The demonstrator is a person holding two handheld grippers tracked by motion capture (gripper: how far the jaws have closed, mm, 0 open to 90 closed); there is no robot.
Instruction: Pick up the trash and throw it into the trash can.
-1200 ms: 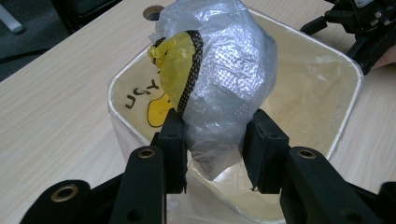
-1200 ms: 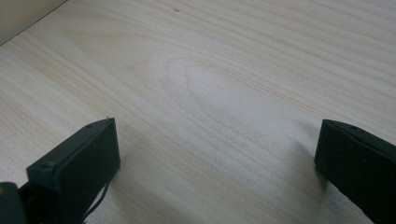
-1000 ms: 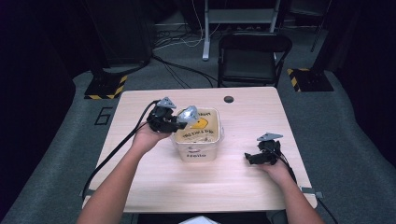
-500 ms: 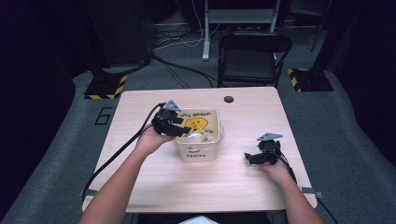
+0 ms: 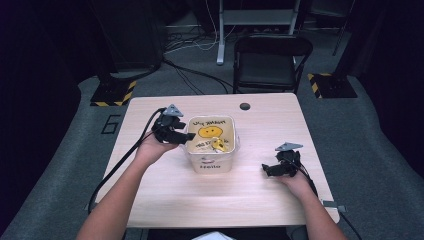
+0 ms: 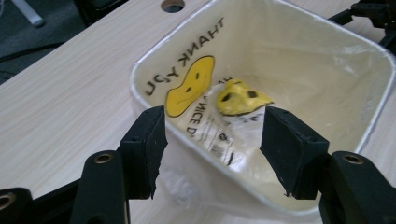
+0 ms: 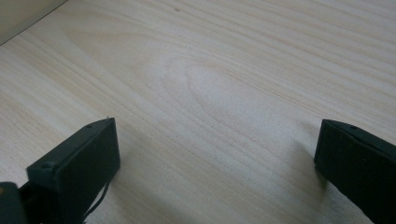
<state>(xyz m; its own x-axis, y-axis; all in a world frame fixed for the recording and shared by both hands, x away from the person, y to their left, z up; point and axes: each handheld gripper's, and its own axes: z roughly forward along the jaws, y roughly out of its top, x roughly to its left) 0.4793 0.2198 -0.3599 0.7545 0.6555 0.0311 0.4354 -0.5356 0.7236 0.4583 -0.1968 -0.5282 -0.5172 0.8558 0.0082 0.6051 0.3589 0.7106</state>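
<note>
A white square bin (image 5: pixel 210 161) stands at the table's middle, lined with a plastic bag (image 6: pixel 196 88) printed with a yellow smiley and "THANK YOU". A crumpled piece of bag with a yellow face (image 6: pixel 240 97) lies inside the bin. My left gripper (image 5: pixel 186 136) hangs open at the bin's left rim, its jaws wide apart with nothing between them; in the left gripper view (image 6: pixel 212 149) they frame the bin's near rim. My right gripper (image 5: pixel 267 169) rests open on the bare table at the right, apart from the bin, and the right gripper view (image 7: pixel 215 158) looks at wood grain.
A round cable hole (image 5: pixel 244 106) sits near the table's far edge. A black folding chair (image 5: pixel 270 60) stands behind the table. Cables trail from both grippers off the near edge. Bare wood lies on both sides of the bin.
The left gripper let go of the bag piece it held over the bin and drew back left to the rim, now open. The piece lies inside the bin. The right gripper stayed still.
</note>
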